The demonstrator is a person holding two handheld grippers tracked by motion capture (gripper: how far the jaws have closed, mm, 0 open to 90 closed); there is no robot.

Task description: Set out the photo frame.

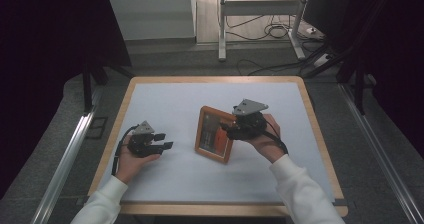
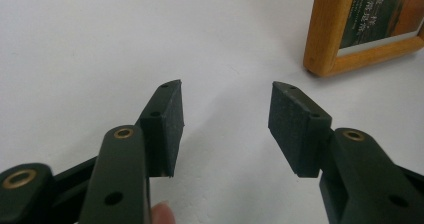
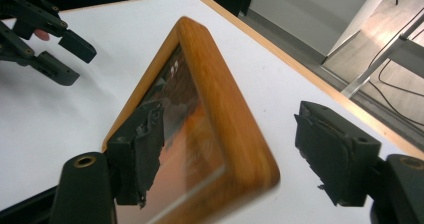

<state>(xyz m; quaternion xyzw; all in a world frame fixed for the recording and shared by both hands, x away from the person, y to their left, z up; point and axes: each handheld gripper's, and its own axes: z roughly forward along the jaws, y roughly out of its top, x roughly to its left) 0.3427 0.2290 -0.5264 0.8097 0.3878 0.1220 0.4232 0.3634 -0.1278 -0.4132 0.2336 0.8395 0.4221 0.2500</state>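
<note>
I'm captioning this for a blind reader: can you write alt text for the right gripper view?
A wooden picture frame stands tilted on the white table, its edge between the right gripper's open black jaws, neither pad clearly pressing on it. The left gripper is farther off at upper left, open.

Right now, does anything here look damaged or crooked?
Yes. The right gripper's pads look frayed and torn at the edges. The wooden picture frame between its open jaws sits askew to the table's edges. Nothing appears spilled.
</note>
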